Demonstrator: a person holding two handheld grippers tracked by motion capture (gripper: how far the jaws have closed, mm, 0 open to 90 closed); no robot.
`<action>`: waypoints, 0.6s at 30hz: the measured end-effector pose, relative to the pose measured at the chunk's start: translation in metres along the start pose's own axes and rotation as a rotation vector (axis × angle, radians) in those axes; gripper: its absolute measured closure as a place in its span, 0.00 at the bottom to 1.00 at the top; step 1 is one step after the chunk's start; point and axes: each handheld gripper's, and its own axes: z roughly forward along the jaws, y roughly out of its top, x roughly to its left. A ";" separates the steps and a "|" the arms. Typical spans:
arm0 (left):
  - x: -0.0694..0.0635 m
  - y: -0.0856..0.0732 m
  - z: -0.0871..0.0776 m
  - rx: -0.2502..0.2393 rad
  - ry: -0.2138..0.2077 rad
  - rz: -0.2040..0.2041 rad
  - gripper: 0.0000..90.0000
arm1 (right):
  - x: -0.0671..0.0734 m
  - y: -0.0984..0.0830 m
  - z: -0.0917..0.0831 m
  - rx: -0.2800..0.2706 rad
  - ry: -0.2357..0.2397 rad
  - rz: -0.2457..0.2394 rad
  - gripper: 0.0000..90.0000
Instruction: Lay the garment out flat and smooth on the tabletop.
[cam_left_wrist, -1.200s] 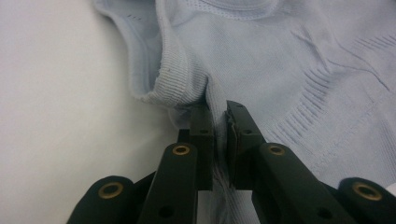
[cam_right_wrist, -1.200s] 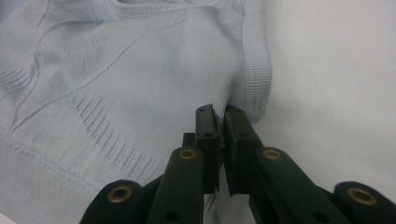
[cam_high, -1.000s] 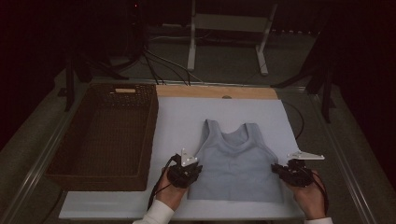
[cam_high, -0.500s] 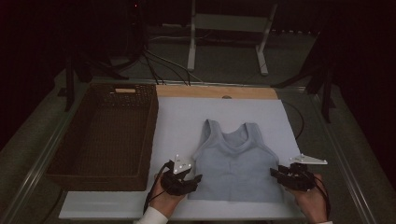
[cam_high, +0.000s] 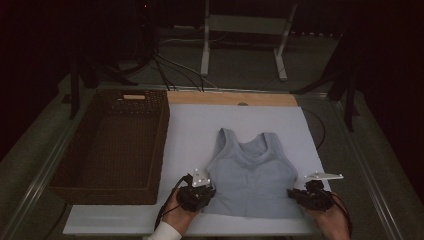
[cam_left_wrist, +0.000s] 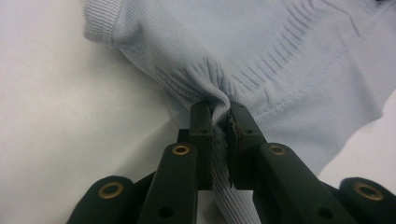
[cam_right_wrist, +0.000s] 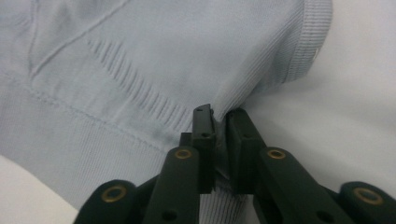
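Note:
A pale blue ribbed tank top lies flat on the white mat, straps toward the far side. My left gripper is at its lower left side edge. In the left gripper view the jaws have just been closing and now pinch a bunched fold of the top. My right gripper is at the lower right side edge. Its jaws have also just been closing and now clamp the side seam of the top.
A dark woven basket stands left of the mat, nothing visible inside it. A wooden strip borders the mat's far edge. Behind the table are a white stand and cables on the floor. Bare mat lies between basket and top.
Both hands have slid slightly toward the near edge of the table along the top's sides. The top lies about as it did.

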 end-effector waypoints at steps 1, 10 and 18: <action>0.001 0.000 -0.002 0.002 -0.001 0.001 0.93 | 0.000 0.000 -0.001 -0.005 0.008 0.005 0.93; 0.004 -0.008 -0.015 -0.001 0.002 -0.013 0.93 | 0.012 0.000 0.000 -0.008 0.028 -0.028 0.94; 0.007 -0.016 -0.027 -0.012 0.011 -0.030 0.93 | 0.023 -0.002 -0.001 -0.009 0.059 -0.063 0.94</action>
